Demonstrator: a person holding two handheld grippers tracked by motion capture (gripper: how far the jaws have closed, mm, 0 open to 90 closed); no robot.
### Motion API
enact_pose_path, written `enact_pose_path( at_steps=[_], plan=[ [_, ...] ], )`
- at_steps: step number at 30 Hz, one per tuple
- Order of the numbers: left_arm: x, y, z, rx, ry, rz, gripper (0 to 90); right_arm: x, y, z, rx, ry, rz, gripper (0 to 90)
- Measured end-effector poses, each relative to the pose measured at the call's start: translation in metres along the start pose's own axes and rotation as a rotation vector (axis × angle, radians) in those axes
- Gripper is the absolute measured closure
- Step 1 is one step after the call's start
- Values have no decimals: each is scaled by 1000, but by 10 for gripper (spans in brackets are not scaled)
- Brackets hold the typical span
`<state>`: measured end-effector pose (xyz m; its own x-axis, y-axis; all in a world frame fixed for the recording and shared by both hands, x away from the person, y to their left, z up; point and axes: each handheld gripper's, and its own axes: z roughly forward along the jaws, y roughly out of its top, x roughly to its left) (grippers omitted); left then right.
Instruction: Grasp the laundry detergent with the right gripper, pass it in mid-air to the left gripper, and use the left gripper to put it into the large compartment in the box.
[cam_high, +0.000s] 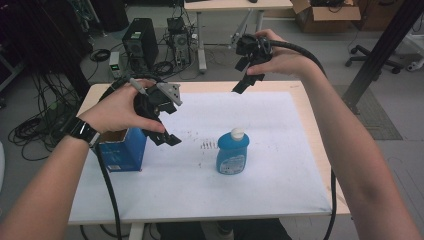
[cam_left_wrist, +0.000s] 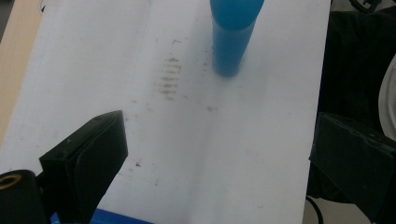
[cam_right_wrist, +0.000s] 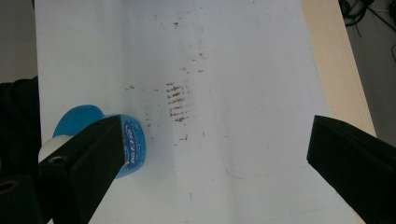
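Both grippers ride high, nothing grasped. The left gripper (cam_high: 167, 131) hovers with jaws spread wide beside the open blue box (cam_high: 120, 150) at the table's left edge. The right gripper (cam_high: 245, 70) hangs over the far edge, jaws equally released, likely staging. The blue bottle (cam_high: 231, 152) stands upright mid-sheet, untouched. The right gripper view adds its white cap from above; the left gripper view shows dark smudges (cam_left_wrist: 169, 77) just beside it.

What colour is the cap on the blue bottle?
White; the cap on the bottle shows best in the high view.
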<state>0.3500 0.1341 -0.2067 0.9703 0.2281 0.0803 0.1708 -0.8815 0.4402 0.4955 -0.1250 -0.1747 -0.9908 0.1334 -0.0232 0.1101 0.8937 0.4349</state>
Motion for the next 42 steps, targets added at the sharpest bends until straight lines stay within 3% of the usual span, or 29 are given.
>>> enact_pose_path(
  at_steps=[10, 20, 21, 25, 32, 36, 42],
  plan=[
    [0, 0, 0, -2, -2, -1, 45, 7, -3, -2, -30, 15, -16, 51],
    [0, 1, 1, -5, 2, -8, 46, 17, -24, -8, -150, 26, -38, 49],
    [0, 1, 1, -4, 3, -10, 46, 19, -30, -10, -190, 41, -40, 53],
    [-1, 1, 1, -7, 2, -10, 46, 25, -40, -11, -251, 63, -54, 58],
    [-5, 3, 2, -12, 9, -14, 46, 36, -60, -3, -340, 101, -70, 59],
    [-7, 4, 3, -8, 12, -14, 46, 42, -67, 2, -359, 109, -77, 59],
    [-10, 5, 6, -8, 11, -18, 46, 51, -87, 15, -429, 156, -72, 60]
  ],
)
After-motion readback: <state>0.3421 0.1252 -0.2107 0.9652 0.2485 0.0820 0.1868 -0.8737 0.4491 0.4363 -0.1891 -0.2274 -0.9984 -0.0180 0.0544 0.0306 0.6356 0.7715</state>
